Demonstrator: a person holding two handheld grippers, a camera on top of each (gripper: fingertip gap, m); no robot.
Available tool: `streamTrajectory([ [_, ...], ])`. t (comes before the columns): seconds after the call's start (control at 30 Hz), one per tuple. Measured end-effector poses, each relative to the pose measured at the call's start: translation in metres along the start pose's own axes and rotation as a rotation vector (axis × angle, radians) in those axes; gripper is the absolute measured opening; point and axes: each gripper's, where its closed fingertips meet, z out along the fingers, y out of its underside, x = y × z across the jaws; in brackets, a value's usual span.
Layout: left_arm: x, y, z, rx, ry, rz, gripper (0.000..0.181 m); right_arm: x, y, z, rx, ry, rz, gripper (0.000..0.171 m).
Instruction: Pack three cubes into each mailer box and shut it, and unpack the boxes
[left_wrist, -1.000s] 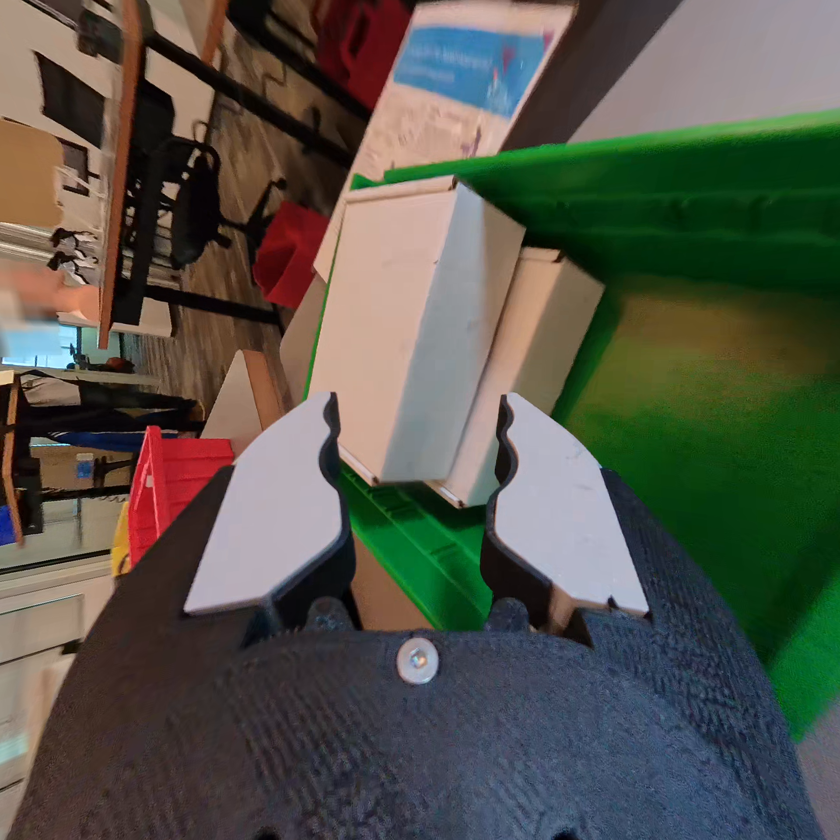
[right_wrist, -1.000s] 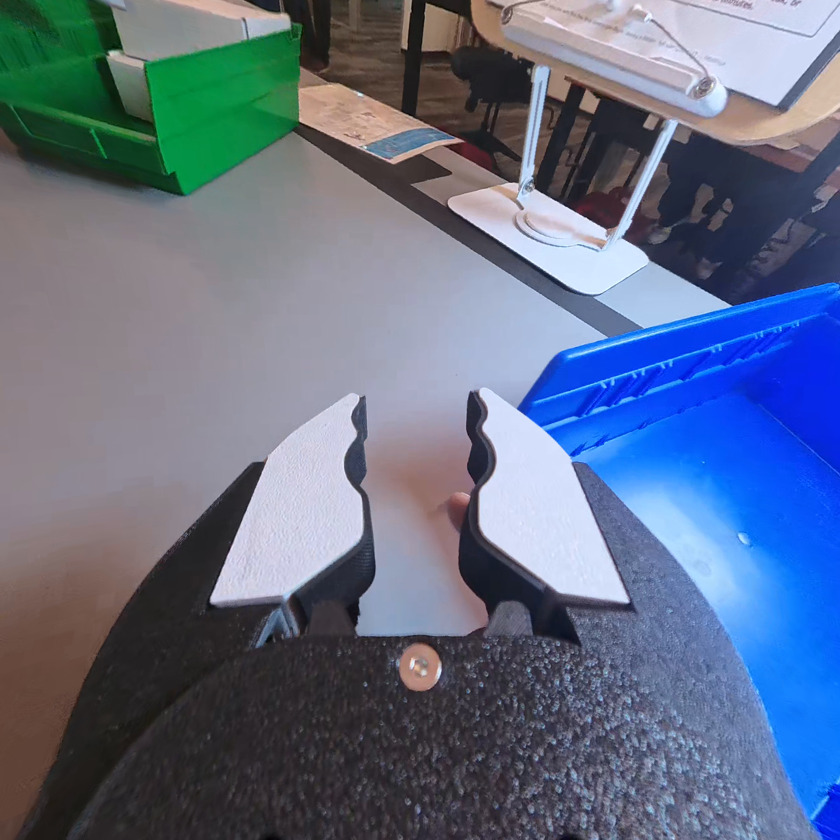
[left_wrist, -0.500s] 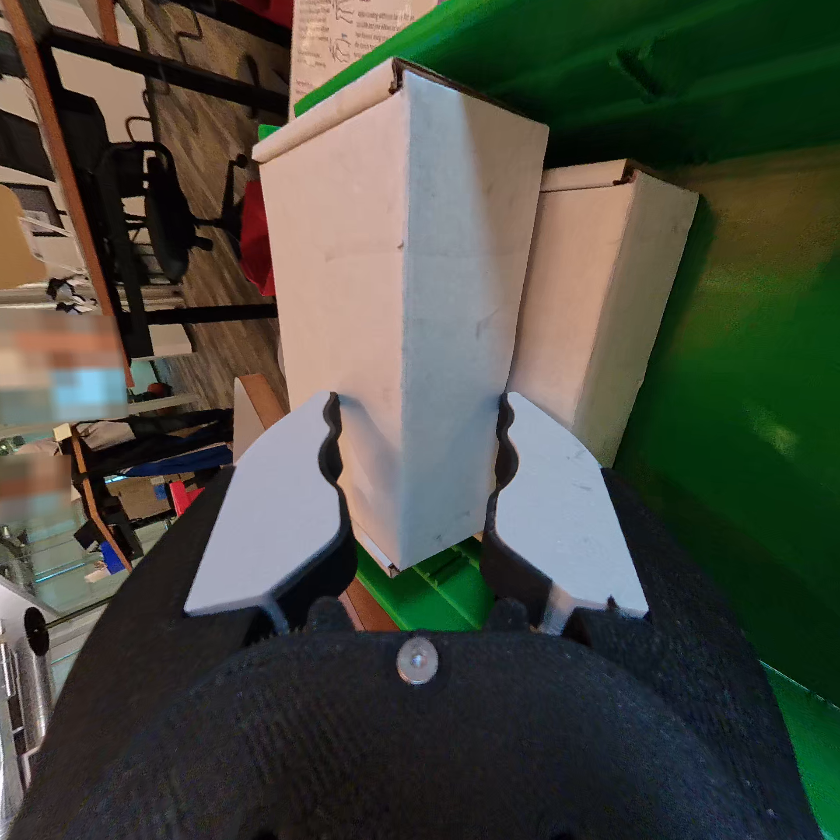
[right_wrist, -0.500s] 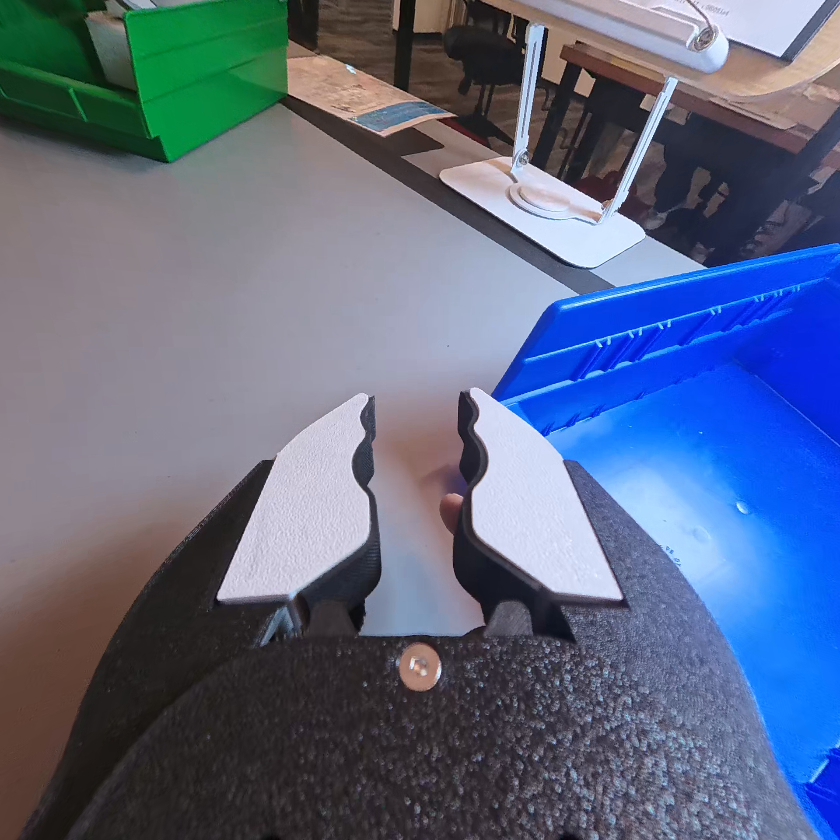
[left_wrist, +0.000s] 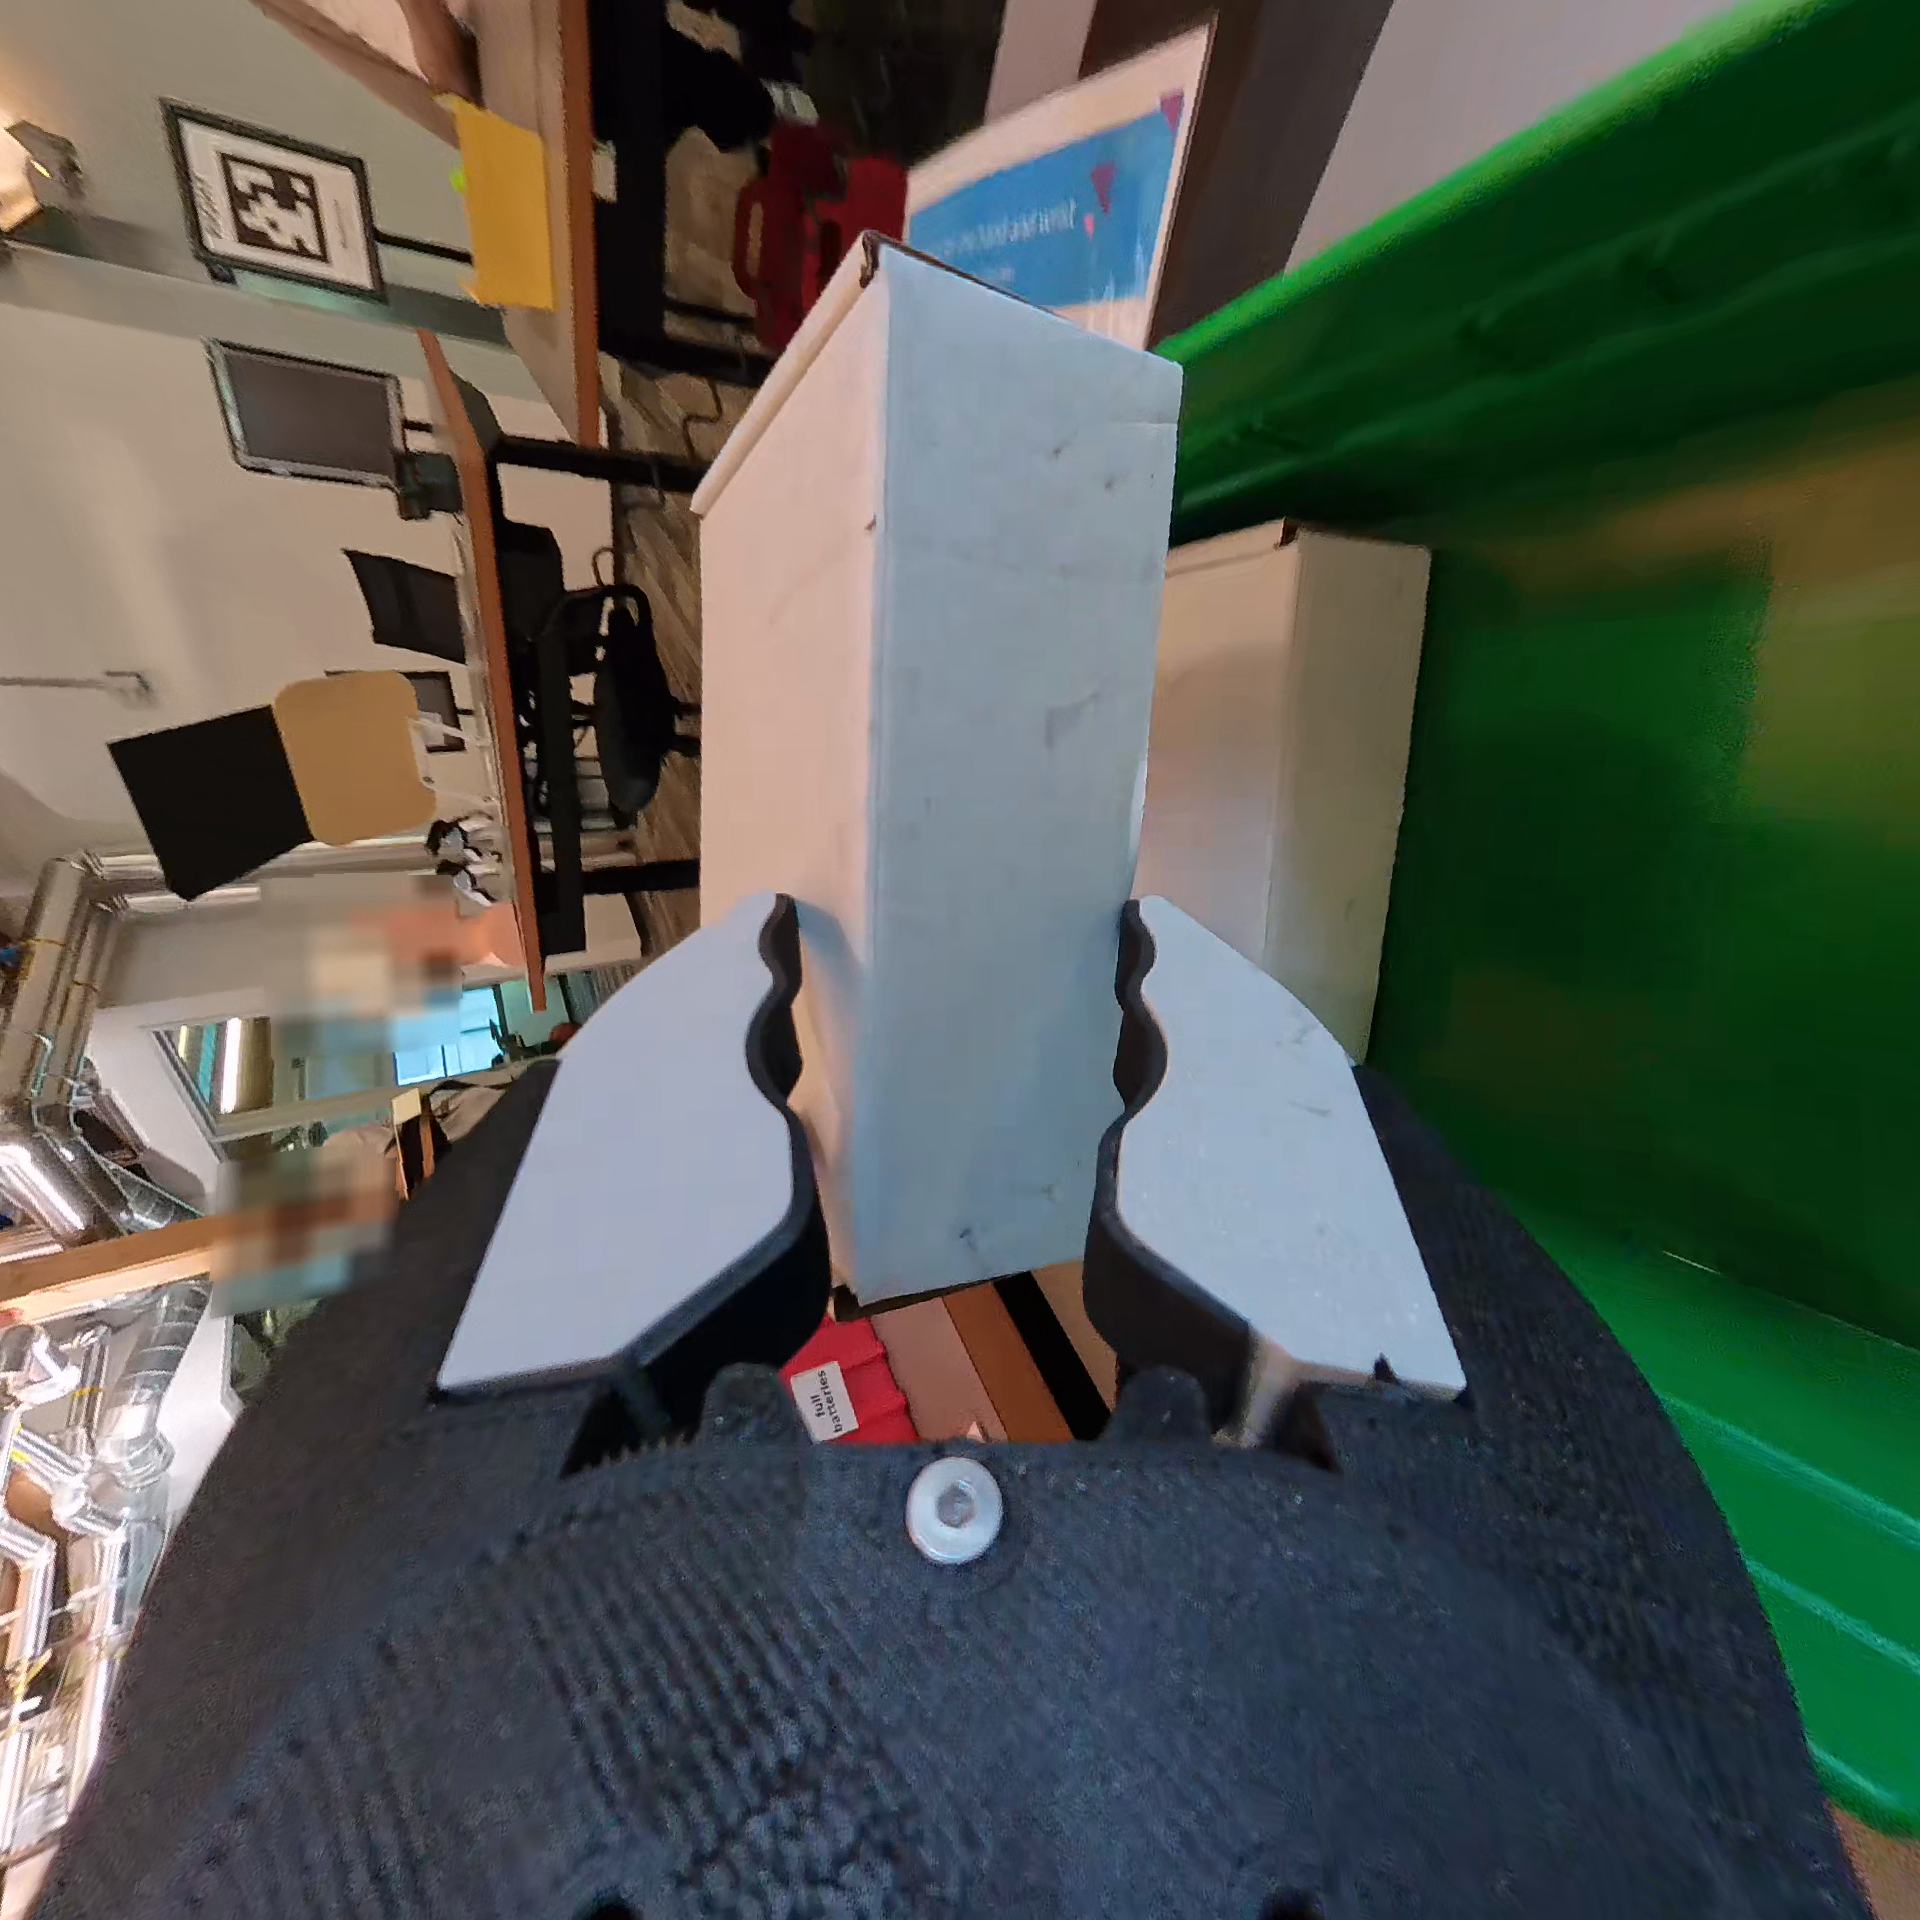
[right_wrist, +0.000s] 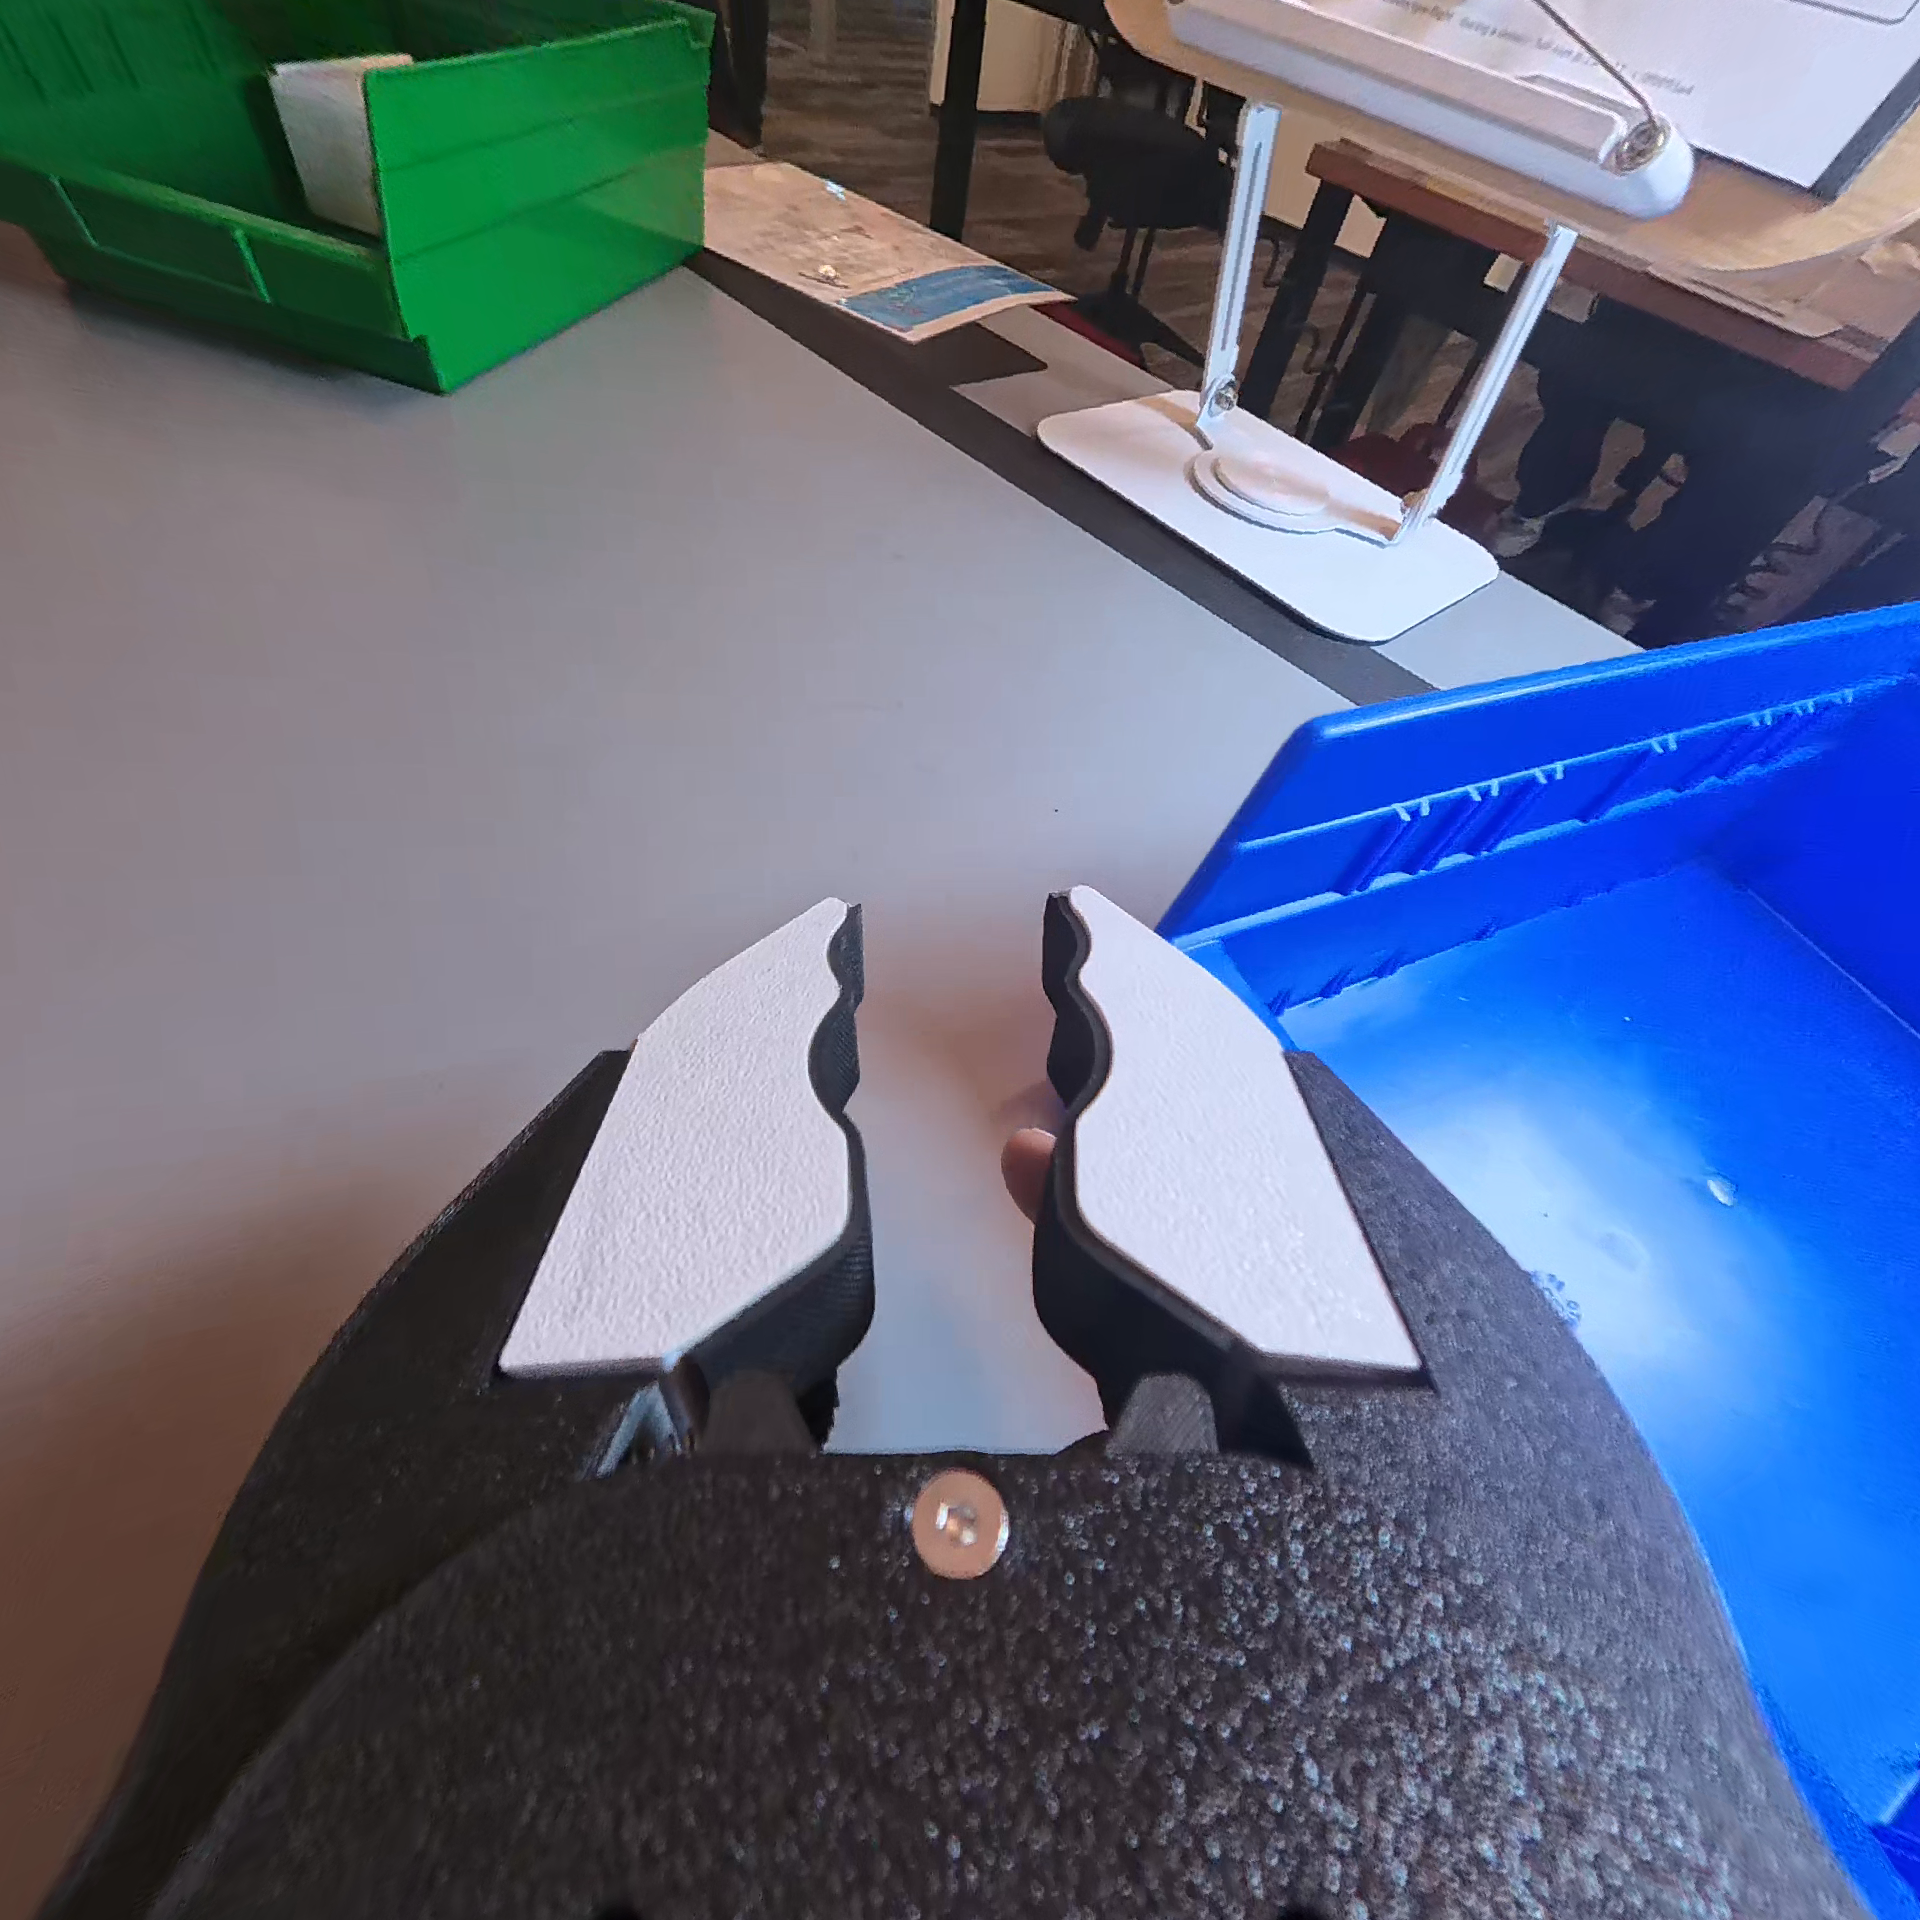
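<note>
Left gripper (left_wrist: 956, 1039) fingers clamp a white mailer box (left_wrist: 997, 790), raised beside the green bin (left_wrist: 1662, 436); right gripper (right_wrist: 951, 997) waits parted, empty, over the bench (right_wrist: 416, 727); fetching step, likely; next, set it down flat.

Your left gripper (left_wrist: 954, 1023) has a mailer box (left_wrist: 997, 790) between its fingers; a second box (left_wrist: 1283, 769) sits behind it, inside the bin (left_wrist: 1621, 727). Your right gripper (right_wrist: 954, 977) hangs over the bench (right_wrist: 468, 727), another bin (right_wrist: 1579, 1039) just to its right.
</note>
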Motion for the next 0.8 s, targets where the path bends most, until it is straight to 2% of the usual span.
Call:
streamTrajectory([
  [0.13, 0.000, -0.040, -0.049, 0.133, 0.002, -0.026, 0.059, -0.007, -0.005, 0.001, 0.013, -0.007, -0.031, 0.033],
  [0.37, 0.048, -0.149, -0.131, 0.440, 0.096, 0.030, 0.057, -0.032, -0.028, 0.010, 0.035, -0.004, -0.250, 0.047],
  [0.5, 0.090, -0.204, -0.161, 0.589, 0.184, 0.086, 0.057, -0.048, -0.058, 0.015, 0.068, 0.042, -0.447, 0.059],
  [0.63, 0.142, -0.246, -0.183, 0.700, 0.335, 0.141, 0.057, -0.067, -0.093, 0.014, 0.158, 0.086, -0.639, 0.082],
  [0.77, 0.195, -0.271, -0.200, 0.777, 0.527, 0.180, 0.057, -0.095, -0.097, 0.018, 0.216, 0.067, -0.857, 0.096],
  [0.8, 0.202, -0.272, -0.197, 0.761, 0.539, 0.198, 0.057, -0.104, -0.089, 0.020, 0.204, 0.036, -0.918, 0.092],
])
